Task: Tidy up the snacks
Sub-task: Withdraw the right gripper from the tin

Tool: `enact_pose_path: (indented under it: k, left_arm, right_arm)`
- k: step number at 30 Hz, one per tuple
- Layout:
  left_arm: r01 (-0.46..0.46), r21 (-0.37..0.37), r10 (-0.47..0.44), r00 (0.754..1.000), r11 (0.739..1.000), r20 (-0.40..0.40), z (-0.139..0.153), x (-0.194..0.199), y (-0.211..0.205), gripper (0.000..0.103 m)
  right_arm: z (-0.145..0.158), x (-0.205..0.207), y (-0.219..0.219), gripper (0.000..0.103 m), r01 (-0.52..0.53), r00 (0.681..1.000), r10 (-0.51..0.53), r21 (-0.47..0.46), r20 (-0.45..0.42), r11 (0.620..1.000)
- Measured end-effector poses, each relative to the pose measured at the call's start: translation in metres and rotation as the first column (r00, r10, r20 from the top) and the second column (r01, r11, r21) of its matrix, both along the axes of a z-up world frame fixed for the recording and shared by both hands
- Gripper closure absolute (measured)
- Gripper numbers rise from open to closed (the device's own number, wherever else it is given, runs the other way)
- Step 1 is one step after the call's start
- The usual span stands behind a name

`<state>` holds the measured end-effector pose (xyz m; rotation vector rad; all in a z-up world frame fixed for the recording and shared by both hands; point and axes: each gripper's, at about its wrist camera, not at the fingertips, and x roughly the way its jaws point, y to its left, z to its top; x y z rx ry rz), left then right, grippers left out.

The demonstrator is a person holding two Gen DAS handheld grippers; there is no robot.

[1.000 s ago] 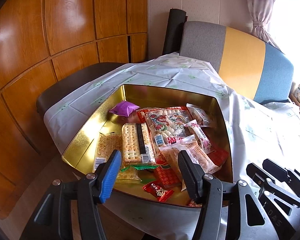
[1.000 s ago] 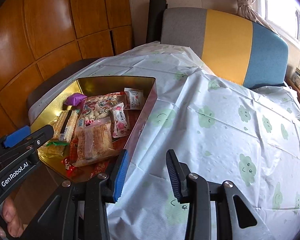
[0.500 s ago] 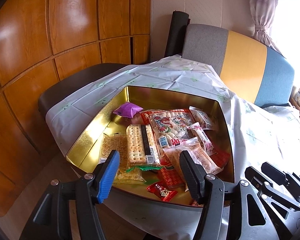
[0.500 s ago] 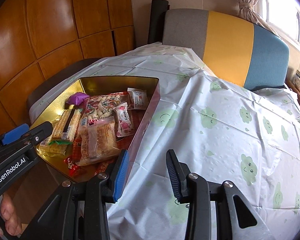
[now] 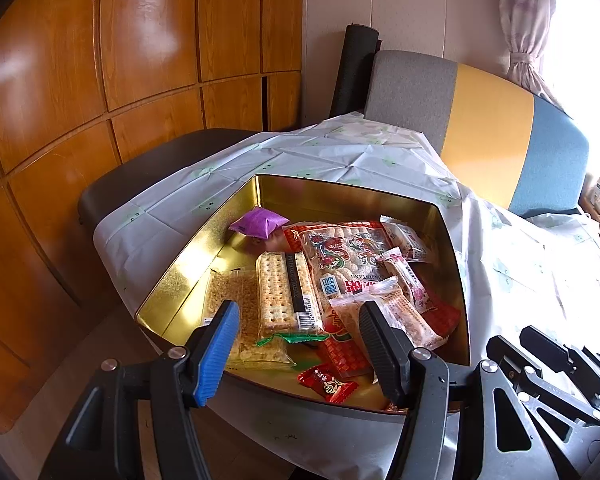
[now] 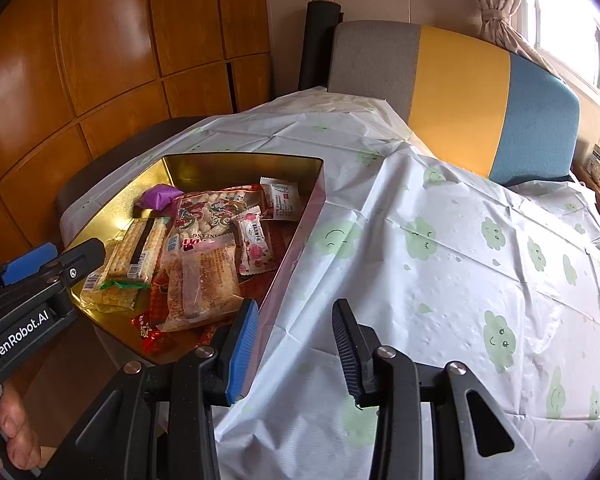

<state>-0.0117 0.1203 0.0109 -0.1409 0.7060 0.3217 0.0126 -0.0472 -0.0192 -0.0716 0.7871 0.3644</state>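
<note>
Since the earlier frames the snacks are seen slightly farther off and lower in the left wrist view, the left gripper having been drawn back and raised a little; nothing in the tin has been shifted, and the right wrist view is nearly unchanged.

The snacks lie heaped in a gold tin [image 5: 220,236] at the table's corner. A cracker packet [image 5: 286,294] lies uppermost on the near left, resting partly on a flat clear pack of crisp cake [image 5: 240,308]. Beside it lie a large printed bag [image 5: 344,256] and a clear-wrapped pastry [image 5: 396,316], with a purple pouch [image 5: 258,222] at the far side and a small red candy [image 5: 328,384] at the near rim.

All are judged light, with slippery film wrappers; the crackers and pastry are probably brittle, so only gentle pressure would be wise. The cracker packet would best be taken across its narrow width, near the middle.

The left gripper [image 5: 296,344] is held wide open and empty, above the tin's near edge, the cracker packet lying just beyond and between its fingers. The right gripper [image 6: 294,344] is likewise open and empty, over the tablecloth [image 6: 440,272] just beside the tin's right wall.
</note>
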Motion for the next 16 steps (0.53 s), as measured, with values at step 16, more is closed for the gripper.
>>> enact_pose_path:
  k: [16]
  left_arm:
    - [0.017, -0.01, -0.017, 0.999, 1.0, 0.031, 0.0021, 0.0016, 0.0, 0.04]
  right_arm:
    - [-0.0029, 0.0016, -0.0052, 0.064, 0.01, 1.0, -0.01, 0.008, -0.003, 1.0]
